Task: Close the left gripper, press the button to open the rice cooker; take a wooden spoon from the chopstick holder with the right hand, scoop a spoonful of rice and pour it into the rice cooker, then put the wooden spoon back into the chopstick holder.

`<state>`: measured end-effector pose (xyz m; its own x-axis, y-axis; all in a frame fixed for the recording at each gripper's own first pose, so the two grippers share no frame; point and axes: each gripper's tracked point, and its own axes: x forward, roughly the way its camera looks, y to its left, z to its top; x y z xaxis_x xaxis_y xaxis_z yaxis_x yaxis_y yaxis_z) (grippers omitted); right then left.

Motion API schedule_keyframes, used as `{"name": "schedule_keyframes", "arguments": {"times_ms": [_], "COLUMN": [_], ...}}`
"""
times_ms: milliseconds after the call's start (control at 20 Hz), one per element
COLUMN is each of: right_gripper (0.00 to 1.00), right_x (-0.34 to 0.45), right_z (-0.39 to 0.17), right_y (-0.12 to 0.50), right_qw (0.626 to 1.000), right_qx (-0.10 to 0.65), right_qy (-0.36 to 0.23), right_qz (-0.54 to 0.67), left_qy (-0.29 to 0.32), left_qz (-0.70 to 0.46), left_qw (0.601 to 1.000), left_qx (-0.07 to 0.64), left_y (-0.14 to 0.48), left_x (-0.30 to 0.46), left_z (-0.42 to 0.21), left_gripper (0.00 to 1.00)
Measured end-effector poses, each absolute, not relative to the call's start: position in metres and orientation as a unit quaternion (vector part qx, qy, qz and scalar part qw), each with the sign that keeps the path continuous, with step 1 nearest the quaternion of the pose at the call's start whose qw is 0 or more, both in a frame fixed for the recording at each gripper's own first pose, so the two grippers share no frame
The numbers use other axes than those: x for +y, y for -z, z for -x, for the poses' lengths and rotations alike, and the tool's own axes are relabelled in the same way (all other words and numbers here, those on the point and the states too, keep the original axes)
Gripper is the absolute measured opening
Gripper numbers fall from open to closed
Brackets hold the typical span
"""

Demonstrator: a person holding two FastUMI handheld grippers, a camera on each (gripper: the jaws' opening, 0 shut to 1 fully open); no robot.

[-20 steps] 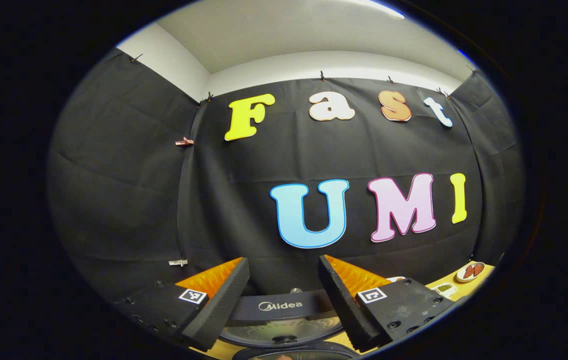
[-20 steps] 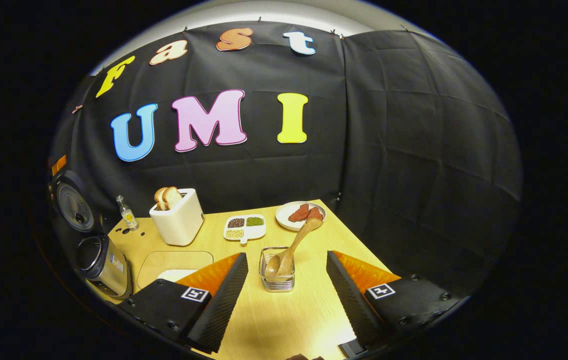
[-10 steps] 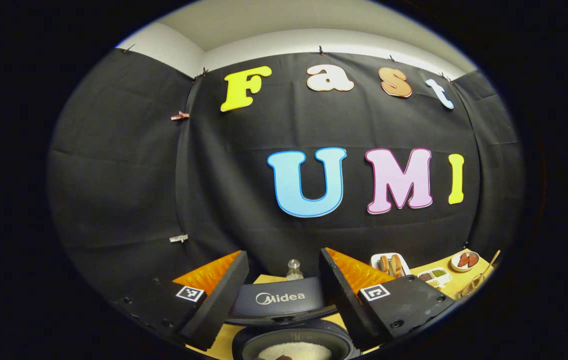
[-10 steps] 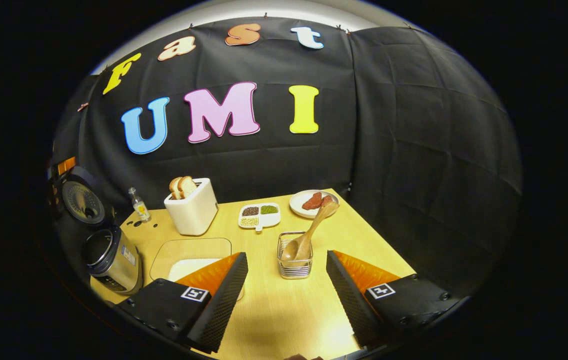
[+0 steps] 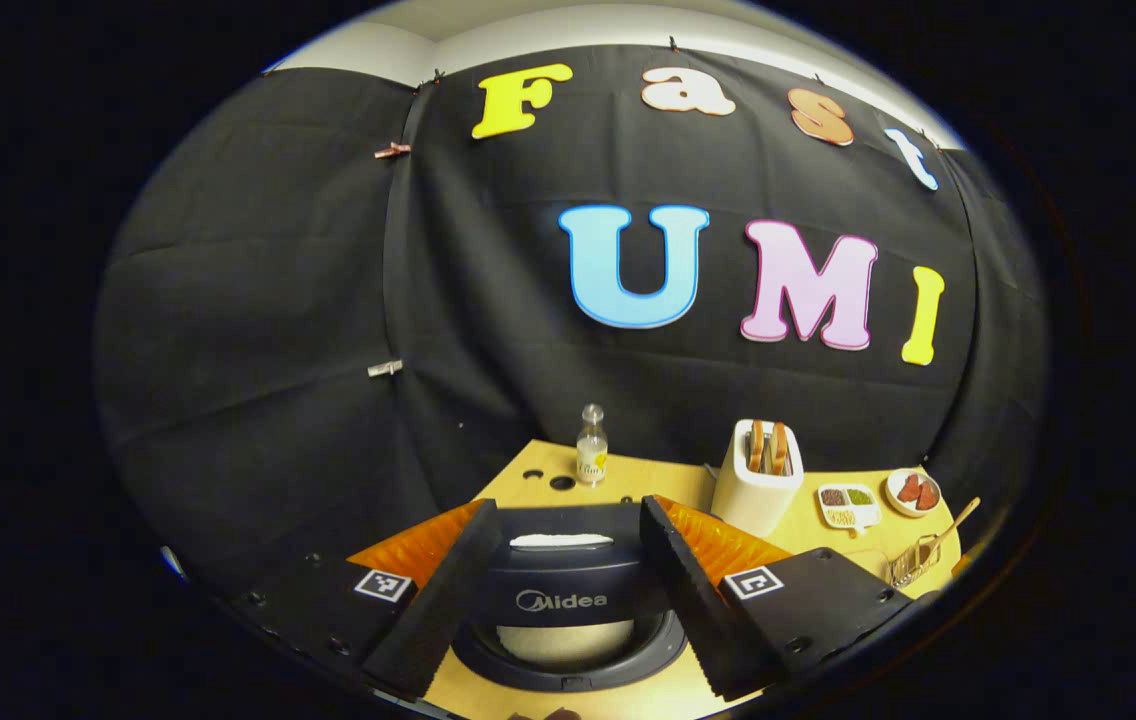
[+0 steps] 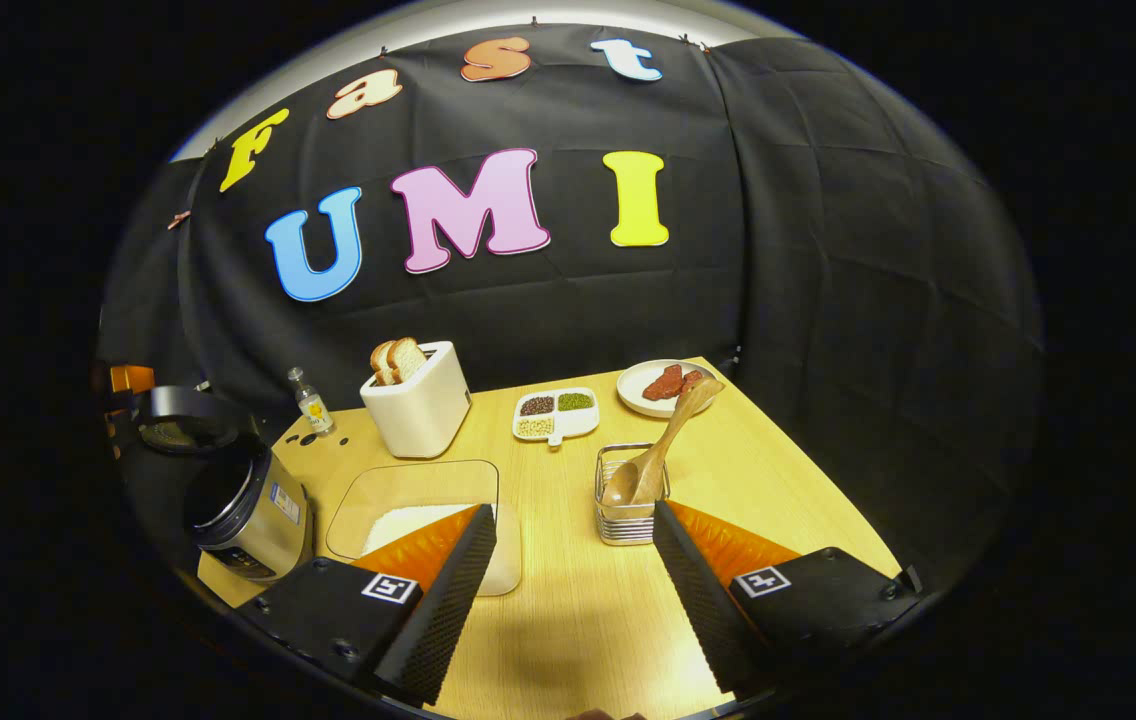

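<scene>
Since a second ago both views have tilted down. Open dark rice cooker [image 5: 568,600] sits below the left tool [image 5: 565,560], fingers apart. Next step, I judge: right tool [image 6: 573,560], fingers apart, closes on the wooden spoon [image 6: 656,455] in the wire chopstick holder [image 6: 628,510] on the desk [image 6: 758,480].

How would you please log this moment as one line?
left gripper open over silver rice cooker, lid up | right gripper open, empty | wooden spoon in wire chopstick holder

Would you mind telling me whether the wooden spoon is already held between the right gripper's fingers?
No, the wooden spoon stands in the chopstick holder, while the right gripper is open with nothing between its fingers.
</scene>
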<state>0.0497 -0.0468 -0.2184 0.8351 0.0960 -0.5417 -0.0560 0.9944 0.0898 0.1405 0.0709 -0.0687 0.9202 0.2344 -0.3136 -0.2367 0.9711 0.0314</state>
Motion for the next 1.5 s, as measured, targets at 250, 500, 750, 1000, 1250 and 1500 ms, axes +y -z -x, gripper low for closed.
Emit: {"name": "schedule_keyframes", "arguments": {"times_ms": [250,500,750,1000,1250,1500], "right_gripper": [0.99,0.99,0.99,0.99,0.99,0.99], "right_x": [-0.05,-0.045,-0.031,-0.016,-0.009,0.007], "right_z": [-0.042,-0.038,-0.033,-0.028,-0.033,-0.051], "right_y": [0.227,0.228,0.231,0.232,0.217,0.161], "right_qw": [0.95,0.948,0.946,0.944,0.951,0.971], "right_qx": [0.306,0.311,0.316,0.317,0.296,0.217], "right_qy": [-0.04,-0.048,-0.065,-0.079,-0.086,-0.098], "right_qz": [-0.047,-0.042,-0.035,-0.036,-0.03,-0.006], "left_qy": [-0.111,-0.107,-0.11,-0.115,-0.083,-0.063], "left_qz": [0.007,-0.001,-0.007,0.003,-0.009,-0.019], "left_qw": [0.976,0.976,0.971,0.977,0.984,0.995], "left_qx": [0.186,0.19,0.21,0.179,0.158,0.077], "left_y": [0.131,0.17,0.197,0.199,0.186,0.107], "left_x": [0.065,0.062,0.06,0.057,0.053,0.034], "left_z": [-0.119,-0.111,-0.107,-0.106,-0.103,-0.097], "left_gripper": [0.99,0.99,0.99,1.0,1.0,0.97]}}
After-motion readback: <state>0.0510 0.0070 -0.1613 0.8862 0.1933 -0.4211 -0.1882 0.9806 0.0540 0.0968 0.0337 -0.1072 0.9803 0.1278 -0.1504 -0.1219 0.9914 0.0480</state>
